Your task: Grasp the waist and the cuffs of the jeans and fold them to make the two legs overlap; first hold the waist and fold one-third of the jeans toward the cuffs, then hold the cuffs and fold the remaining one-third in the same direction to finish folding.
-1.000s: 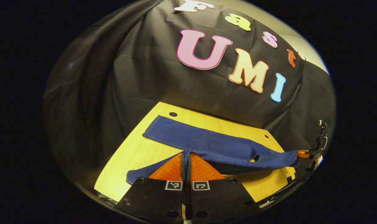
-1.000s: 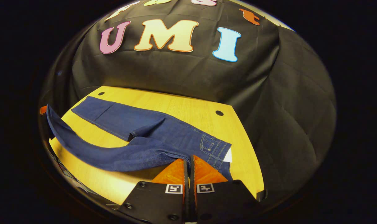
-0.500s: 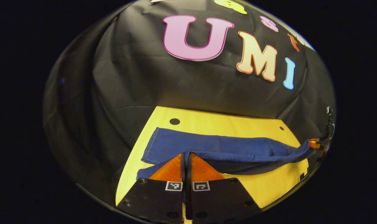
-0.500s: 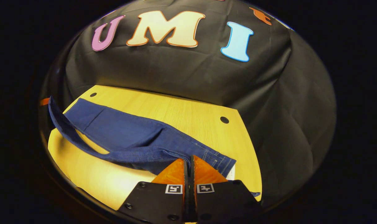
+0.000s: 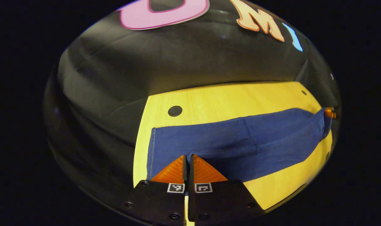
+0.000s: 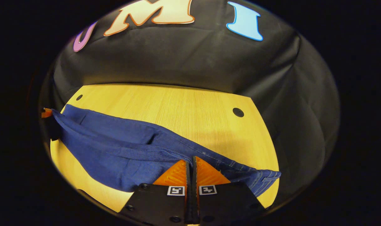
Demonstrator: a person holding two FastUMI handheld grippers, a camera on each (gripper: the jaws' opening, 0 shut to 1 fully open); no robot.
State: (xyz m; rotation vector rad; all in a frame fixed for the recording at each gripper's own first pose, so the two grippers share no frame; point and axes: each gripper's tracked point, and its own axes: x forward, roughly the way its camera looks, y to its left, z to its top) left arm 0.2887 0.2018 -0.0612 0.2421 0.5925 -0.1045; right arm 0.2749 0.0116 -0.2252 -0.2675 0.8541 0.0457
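**Two legs nearly stacked: the lengthwise fold is closing**

Both grippers are clamped on denim. In the left gripper view, the left gripper (image 5: 187,163) has its fingers pressed together with only a thin slit between them, pinching the edge of the near trouser leg at the cuff end. In the right gripper view, the right gripper (image 6: 190,168) is closed just as tightly on the fabric at the waist end, where stitched seams and a pocket edge show beside its fingertips.

The jeans (image 5: 237,144) lie stretched lengthwise across the yellow wooden table (image 5: 215,100), between the two grippers. The carried leg sits over most of the other leg, whose far edge still peeks out along the side nearer the booth wall. The far tip of the right gripper appears at the edge of the left gripper view, touching the waist.

By my reading, the step in hand is the first one: laying one leg onto the other. It looks almost finished, though the edges are not yet flush.

Next, I judge, the held edge needs carrying a little farther toward the wall, both ends moving together so the denim stays taut, then lowering flat before either grip lets go. Slack in the middle could leave a ridge.
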